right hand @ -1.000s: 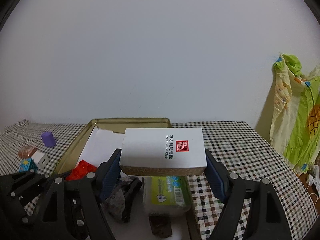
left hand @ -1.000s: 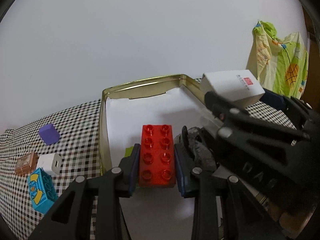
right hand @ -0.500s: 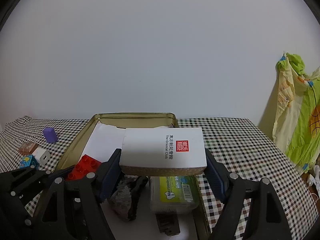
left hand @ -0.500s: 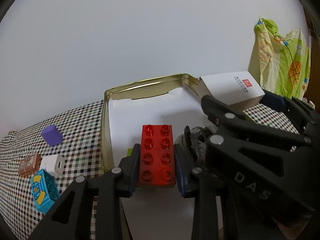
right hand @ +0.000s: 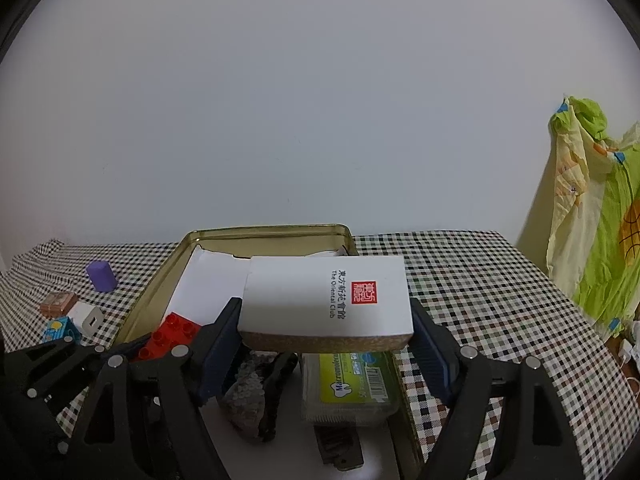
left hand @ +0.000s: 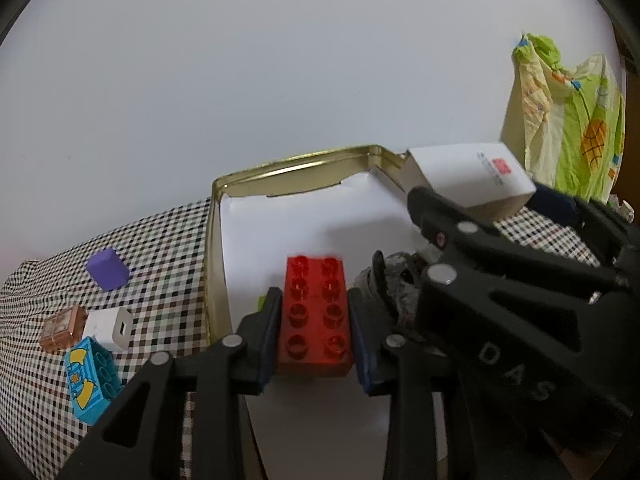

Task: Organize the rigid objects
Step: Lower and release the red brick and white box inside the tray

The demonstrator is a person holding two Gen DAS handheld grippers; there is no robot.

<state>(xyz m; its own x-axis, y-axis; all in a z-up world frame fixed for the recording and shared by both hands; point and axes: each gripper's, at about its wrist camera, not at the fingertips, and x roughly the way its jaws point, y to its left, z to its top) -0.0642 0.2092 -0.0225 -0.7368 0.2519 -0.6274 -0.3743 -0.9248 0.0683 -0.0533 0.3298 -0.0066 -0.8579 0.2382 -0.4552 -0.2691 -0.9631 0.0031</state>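
Note:
A red studded brick (left hand: 314, 316) sits between the pads of my left gripper (left hand: 315, 294), low over the white paper lining of the gold tin (left hand: 288, 160). Its jaws are opening, but the pads still lie against the brick's sides. My right gripper (right hand: 325, 308) is shut on a white box with a red seal (right hand: 320, 296) and holds it level above the tin's rim (right hand: 264, 230). In the left wrist view that box (left hand: 460, 172) hangs over the tin's far right corner. The red brick (right hand: 172, 334) also shows at the tin's left side.
Inside the tin lie a grey sequined lump (right hand: 244, 396) and a clear box with a green label (right hand: 348, 380). On the checked cloth left of the tin sit a purple block (left hand: 107, 270), a copper box (left hand: 62, 326), a white cube (left hand: 108, 326) and a blue brick (left hand: 90, 380). A bright cloth (left hand: 572, 120) hangs at the right.
The red brick has sunk and blurred slightly between the left pads. The right gripper with the white box has shifted a little across the left wrist view.

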